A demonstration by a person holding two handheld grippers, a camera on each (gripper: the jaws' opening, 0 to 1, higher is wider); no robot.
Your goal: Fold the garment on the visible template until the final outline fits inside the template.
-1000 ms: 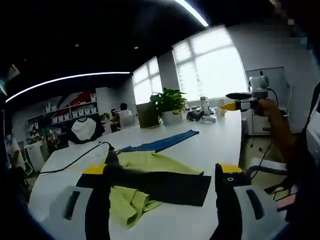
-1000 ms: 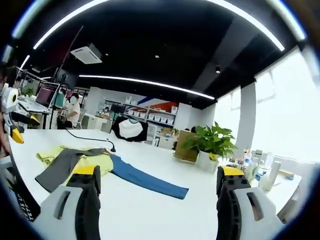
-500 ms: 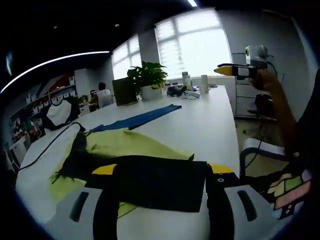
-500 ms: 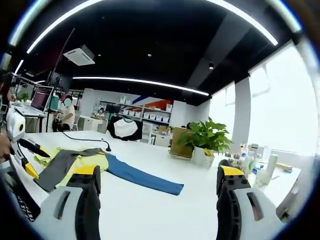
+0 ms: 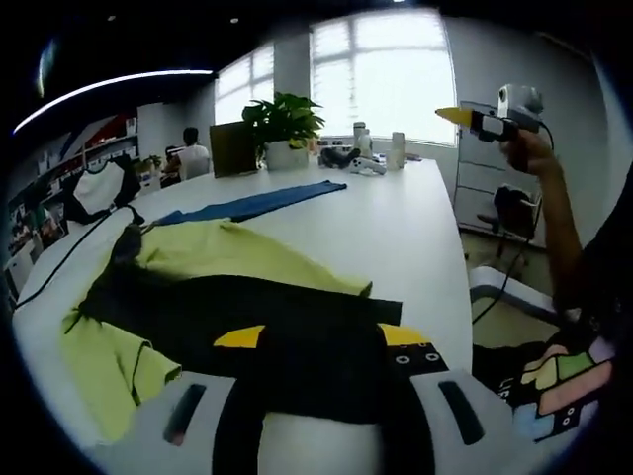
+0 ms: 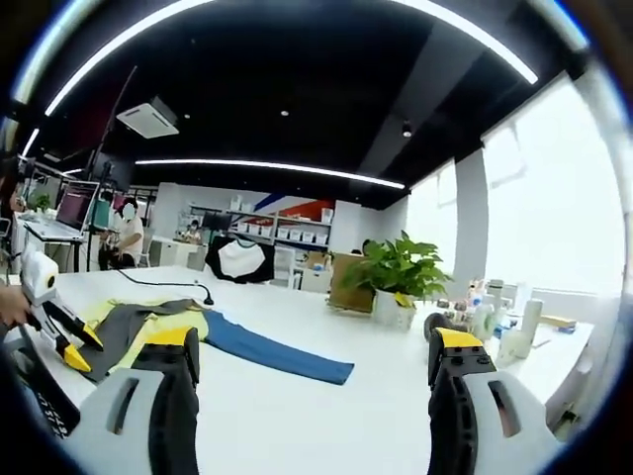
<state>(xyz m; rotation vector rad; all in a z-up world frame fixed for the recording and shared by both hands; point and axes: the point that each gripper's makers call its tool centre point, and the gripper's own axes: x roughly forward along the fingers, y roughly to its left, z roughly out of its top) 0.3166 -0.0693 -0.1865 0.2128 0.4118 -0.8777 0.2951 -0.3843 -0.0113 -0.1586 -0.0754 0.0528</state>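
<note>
Garment lies under the black template; our left gripper (jaws spread) may drag both, while right gripper hangs spread.

Open office: dark ceiling with strip lights, bright windows, shelving along far wall.

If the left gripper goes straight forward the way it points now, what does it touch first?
Most likely the black panel lying over the yellow-green garment. The left gripper has its open jaws right at the panel's near edge, though the exact height above it is hard to judge.
</note>
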